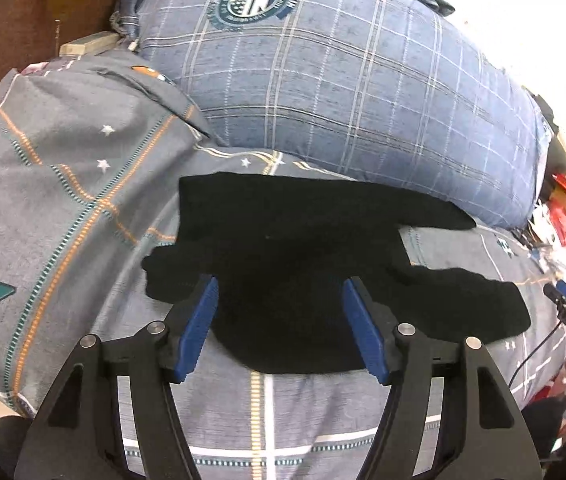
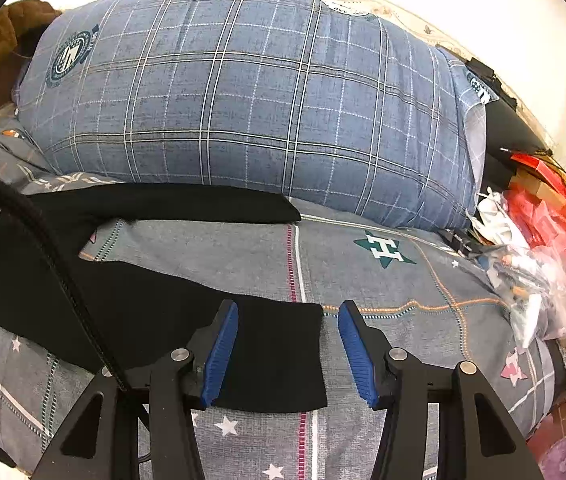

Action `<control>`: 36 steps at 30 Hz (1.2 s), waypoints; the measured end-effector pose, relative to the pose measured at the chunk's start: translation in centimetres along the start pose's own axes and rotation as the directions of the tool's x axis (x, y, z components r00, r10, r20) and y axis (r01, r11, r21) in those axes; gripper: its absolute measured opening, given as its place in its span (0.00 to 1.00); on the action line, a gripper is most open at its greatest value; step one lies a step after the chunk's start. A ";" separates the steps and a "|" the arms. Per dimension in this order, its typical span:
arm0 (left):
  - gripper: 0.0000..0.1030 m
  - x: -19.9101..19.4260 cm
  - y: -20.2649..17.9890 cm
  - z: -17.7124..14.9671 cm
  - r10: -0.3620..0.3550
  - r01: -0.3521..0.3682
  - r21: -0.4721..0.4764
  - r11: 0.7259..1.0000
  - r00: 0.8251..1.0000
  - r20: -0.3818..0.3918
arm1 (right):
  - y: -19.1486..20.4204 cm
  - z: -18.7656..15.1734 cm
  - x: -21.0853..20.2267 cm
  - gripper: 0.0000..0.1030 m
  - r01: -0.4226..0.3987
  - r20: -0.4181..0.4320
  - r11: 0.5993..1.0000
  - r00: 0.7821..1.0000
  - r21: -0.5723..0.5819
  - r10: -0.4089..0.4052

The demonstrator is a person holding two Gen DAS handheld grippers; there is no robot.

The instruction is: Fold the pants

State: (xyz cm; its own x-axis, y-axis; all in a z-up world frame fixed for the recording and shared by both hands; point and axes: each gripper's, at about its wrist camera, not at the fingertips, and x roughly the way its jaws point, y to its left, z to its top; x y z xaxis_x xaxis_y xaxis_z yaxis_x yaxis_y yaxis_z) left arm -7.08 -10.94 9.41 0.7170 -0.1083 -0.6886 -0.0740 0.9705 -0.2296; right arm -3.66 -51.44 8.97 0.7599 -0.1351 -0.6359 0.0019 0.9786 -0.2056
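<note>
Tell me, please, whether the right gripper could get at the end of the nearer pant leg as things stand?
Probably yes: the right gripper is open just above the leg end of the black pants, with nothing lying between.

place: home bedroom | evidence: grey star-patterned bedsheet [image 2: 363, 280] lying under a blue plaid stuffed pillow [image 2: 243, 92] (bedside clutter showing)

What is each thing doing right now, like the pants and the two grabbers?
Pants: lying flat on the bed, legs spread apart, not yet folded, nothing gripping them.
Left gripper: open, above the pants, holding nothing.
Right gripper: open, above a leg end, holding nothing.
Pillow: lying plump behind the pants.
Bedsheet: spread out, lightly wrinkled.
</note>
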 end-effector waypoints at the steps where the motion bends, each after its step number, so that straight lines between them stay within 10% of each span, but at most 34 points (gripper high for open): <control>1: 0.63 0.1 -0.1 -0.1 -0.001 0.001 0.003 1.000 1.000 -0.005 | -0.2 0.0 0.0 0.49 -0.011 -0.005 1.000 1.000 0.005 0.011; 15: 0.63 1.2 -0.7 -1.1 -0.005 0.004 -0.003 1.000 0.999 -0.045 | 3.3 -0.6 0.6 0.49 -0.283 -0.159 0.959 0.948 -0.033 0.274; 23: 0.63 1.6 -4.1 1.7 -0.106 0.105 0.102 0.989 0.994 -0.004 | 14.0 -1.5 -1.1 0.49 -0.474 -0.251 0.833 0.876 -0.286 0.412; 29: 0.63 4.0 -6.3 2.6 -0.144 0.148 0.148 0.978 0.989 -0.039 | 20.2 -2.9 -1.6 0.49 -0.518 -0.340 0.701 0.854 -0.490 0.394; 36: 0.63 6.4 -7.1 4.0 -0.145 0.156 0.174 0.972 0.987 -0.072 | 21.1 -2.2 -0.3 0.49 -0.498 -0.351 0.682 0.866 -0.536 0.356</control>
State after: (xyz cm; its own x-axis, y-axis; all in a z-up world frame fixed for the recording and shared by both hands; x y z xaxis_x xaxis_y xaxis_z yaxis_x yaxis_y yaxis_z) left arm 0.85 -17.67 9.39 0.6687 -0.2635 -0.6953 0.1607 0.9642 -0.2108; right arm -5.26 -31.09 3.18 0.4301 0.1771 -0.8852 -0.7256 0.6513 -0.2222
